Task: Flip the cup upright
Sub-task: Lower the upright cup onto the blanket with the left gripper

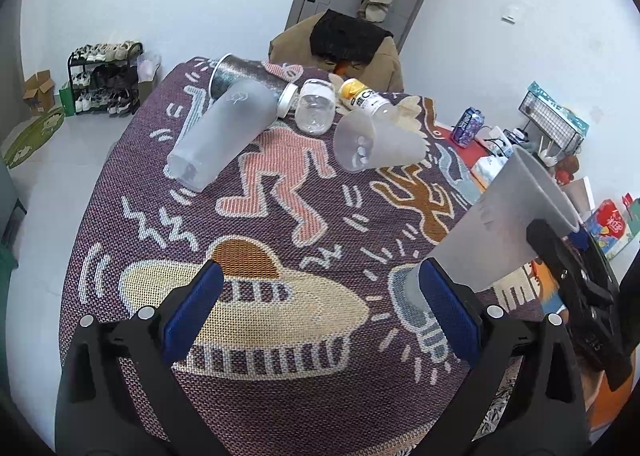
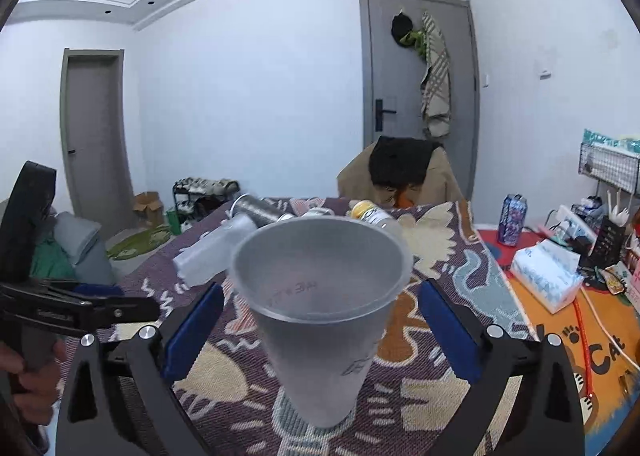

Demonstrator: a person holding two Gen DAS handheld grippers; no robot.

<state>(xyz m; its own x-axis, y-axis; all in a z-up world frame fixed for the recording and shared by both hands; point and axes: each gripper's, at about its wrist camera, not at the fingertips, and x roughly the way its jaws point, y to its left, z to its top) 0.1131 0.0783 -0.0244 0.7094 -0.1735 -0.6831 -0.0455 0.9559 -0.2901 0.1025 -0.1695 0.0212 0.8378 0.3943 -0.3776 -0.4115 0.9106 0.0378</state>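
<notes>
On the patterned surface (image 2: 440, 240) the frosted cup (image 2: 320, 308) stands upright between the spread right tongs (image 2: 320, 332), untouched; the left tongs (image 1: 320, 312), also apart, hover just beside it.

"Cat" in dark letters on orange mat (image 2: 600, 360). Large "C" on yellow-capped bottle's label (image 1: 366, 98). Embossed lettering inside frosted cup (image 2: 320, 288), unreadable.

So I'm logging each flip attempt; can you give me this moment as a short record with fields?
upright cup: frosted cup standing mouth up on the patterned cloth
right tool: open, fingers either side of the cup, not touching it
left tool: open, empty
still lying down: two frosted cups, dark tumbler, clear jar
</notes>
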